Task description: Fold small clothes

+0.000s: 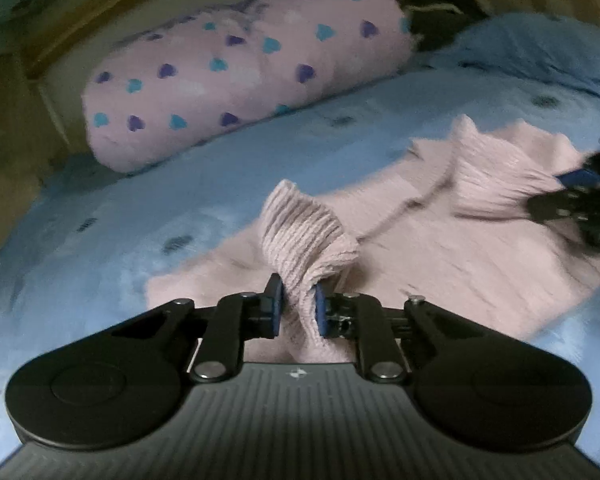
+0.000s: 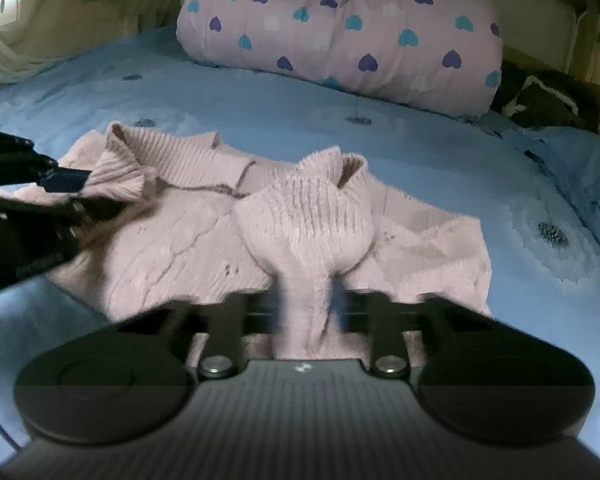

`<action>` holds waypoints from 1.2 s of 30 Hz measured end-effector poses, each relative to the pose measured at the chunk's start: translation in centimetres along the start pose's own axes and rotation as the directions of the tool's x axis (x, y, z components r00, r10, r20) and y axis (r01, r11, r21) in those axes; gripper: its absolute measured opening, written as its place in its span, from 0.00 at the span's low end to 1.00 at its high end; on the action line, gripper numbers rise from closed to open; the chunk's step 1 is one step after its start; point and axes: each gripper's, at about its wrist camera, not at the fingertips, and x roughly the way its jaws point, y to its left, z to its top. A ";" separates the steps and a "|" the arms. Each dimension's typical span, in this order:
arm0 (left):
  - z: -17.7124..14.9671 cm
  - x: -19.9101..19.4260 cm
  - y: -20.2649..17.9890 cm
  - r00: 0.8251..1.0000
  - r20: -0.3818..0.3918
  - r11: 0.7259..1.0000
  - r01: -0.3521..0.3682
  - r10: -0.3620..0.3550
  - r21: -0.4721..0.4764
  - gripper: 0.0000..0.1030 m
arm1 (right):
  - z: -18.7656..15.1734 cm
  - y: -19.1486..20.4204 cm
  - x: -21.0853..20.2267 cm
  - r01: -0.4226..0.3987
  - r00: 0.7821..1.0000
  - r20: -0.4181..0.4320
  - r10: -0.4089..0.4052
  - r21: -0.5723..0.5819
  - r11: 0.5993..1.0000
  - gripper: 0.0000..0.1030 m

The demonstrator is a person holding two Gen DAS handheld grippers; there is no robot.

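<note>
The left tongs (image 1: 298,306) are pinched tight on a bunched ribbed sleeve cuff (image 1: 306,232) of the pink knitted sweater (image 1: 440,248), the blue pads pressing the fabric from both sides. The right tongs (image 2: 305,304) are likewise clamped on the other cuff (image 2: 312,216), which fans out above the blurred fingers; in the left wrist view they show at the right edge (image 1: 572,188), gripping that cuff.

The sweater lies spread flat on a bed, on a light blue sheet (image 2: 340,96) printed with small dark motifs. Its body rests on the sheet while both cuffs are lifted a little over it, and its ribbed collar (image 2: 188,160) lies towards the far side.

Behind the sweater, well apart from it, a pink bolster-like roll of bedding (image 2: 340,28) with purple and teal hearts lies across the bed. A dark bundle of cloth (image 2: 540,96) sits beside one end of the roll. A wooden bed frame (image 1: 76,20) runs behind it. No containers appear in either view.
</note>
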 end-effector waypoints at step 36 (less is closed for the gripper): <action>1.7 4.2 5.8 0.994 -0.053 0.996 -0.095 0.095 0.004 0.76 | 1.3 -9.4 -0.6 0.244 0.953 0.107 -0.285 0.290 0.925 0.46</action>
